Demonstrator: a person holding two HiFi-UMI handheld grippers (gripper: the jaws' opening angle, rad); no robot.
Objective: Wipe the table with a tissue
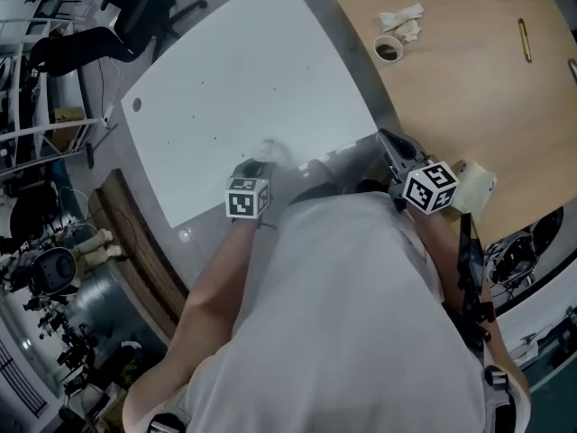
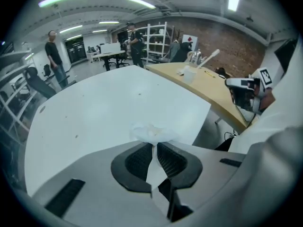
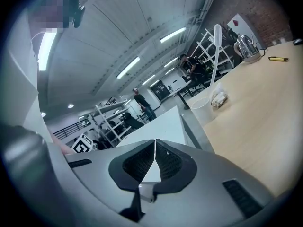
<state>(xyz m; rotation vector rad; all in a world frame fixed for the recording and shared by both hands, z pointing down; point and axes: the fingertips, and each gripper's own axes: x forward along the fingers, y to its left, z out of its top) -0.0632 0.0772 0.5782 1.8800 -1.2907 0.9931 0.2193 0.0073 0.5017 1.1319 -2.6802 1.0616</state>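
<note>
1. One white tissue (image 2: 151, 132) is pinched between the pads of the left gripper (image 2: 155, 148). Its jaws are closed almost fully on it. A thin strip is drawn down between the pads, and a crumpled bunch is left sticking out past the tips.
2. In the head view the tissue is seen just left of the frame's centre, over the near edge of the white table (image 1: 243, 88) (whether the surface is touched cannot be told).
3. The right gripper (image 3: 154, 145) is held right of centre in the head view. Its jaws are shut together, and nothing is caught between them.
4. A wooden table (image 1: 469, 97) is spread across the upper right, set against the white one.
5. On it a paper cup (image 1: 389, 49) is placed beside a crumpled wad of paper (image 1: 403, 18), and a pen (image 1: 524, 40) is laid further right.
</note>
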